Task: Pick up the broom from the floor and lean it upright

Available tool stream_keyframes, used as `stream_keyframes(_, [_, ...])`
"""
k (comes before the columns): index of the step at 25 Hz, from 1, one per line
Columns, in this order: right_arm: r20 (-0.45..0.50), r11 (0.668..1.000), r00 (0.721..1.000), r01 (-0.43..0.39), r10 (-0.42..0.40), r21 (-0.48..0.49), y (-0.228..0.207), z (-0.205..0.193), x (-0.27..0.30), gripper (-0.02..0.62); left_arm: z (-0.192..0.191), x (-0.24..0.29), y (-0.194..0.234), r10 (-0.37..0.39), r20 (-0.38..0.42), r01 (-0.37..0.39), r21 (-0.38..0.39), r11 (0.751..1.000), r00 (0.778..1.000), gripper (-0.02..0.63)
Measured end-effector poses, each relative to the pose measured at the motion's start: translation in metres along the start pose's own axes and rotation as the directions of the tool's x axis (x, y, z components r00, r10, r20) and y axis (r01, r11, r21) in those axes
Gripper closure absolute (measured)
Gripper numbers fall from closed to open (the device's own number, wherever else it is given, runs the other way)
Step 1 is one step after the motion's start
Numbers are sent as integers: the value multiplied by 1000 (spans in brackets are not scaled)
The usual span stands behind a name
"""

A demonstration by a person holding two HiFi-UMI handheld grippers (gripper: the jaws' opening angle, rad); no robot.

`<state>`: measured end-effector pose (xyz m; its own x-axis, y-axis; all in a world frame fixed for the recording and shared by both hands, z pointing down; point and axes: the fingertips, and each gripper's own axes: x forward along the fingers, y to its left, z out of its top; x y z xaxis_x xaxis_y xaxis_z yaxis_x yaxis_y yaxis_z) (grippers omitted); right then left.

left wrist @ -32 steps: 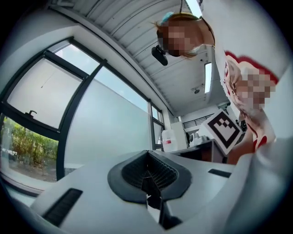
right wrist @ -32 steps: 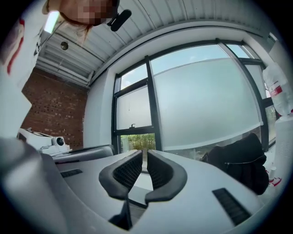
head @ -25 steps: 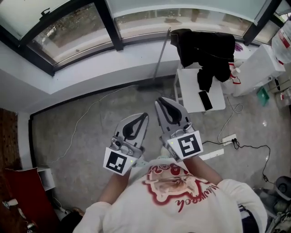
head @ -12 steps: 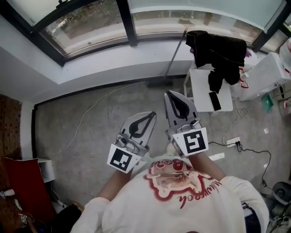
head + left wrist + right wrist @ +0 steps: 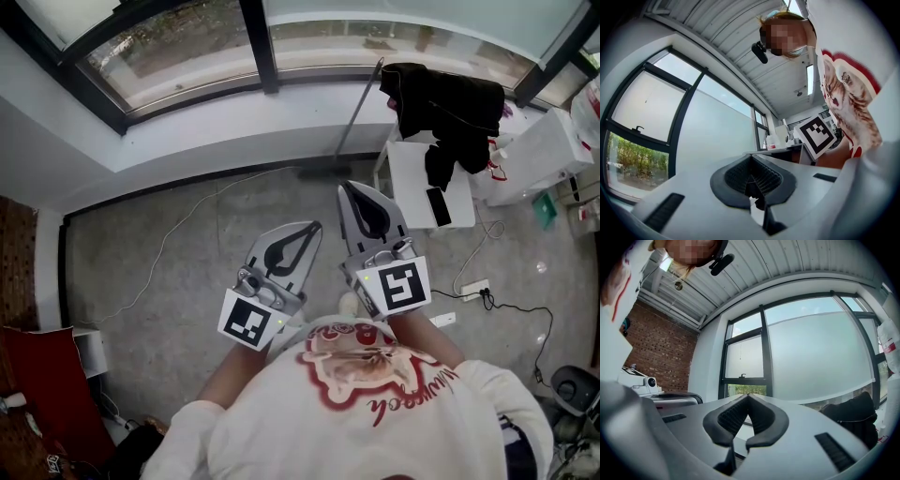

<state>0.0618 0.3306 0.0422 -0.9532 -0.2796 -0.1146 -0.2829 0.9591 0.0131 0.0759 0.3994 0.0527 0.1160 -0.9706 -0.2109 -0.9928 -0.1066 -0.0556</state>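
While the broom leans upright against the white wall below the window, its dark head resting on the grey floor and its thin handle tilted up toward the sill, both grippers hang close in front of the person's chest, well apart from it. The left gripper has its jaws pressed together with nothing between them. The right gripper is clenched the same way and is just as empty. The two sit side by side pointing toward the wall, the right one reaching a little farther forward. Just to the right of the broom stands a small white table with a dark phone lying on it (black clothing is draped over its far end). A white power strip lies on the floor near the table.
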Motion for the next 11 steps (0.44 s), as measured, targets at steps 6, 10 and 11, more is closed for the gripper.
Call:
stream_keyframes(6, [-2,1000,1000,-11,11,-9,0,1,1,572,-2,5,-3,-12,-1,12,-7,1000,1000,584])
stream_keyframes(10, [-5,1000,1000,-10,10,1,-6,1,4,572,-2,10,2,-14,5,14,0,1000,1000,584])
stream_keyframes(11, [-4,1000,1000,-9,10,2,-7,1,5,572,-1,12,2,-14,9,14,2,1000,1000,584])
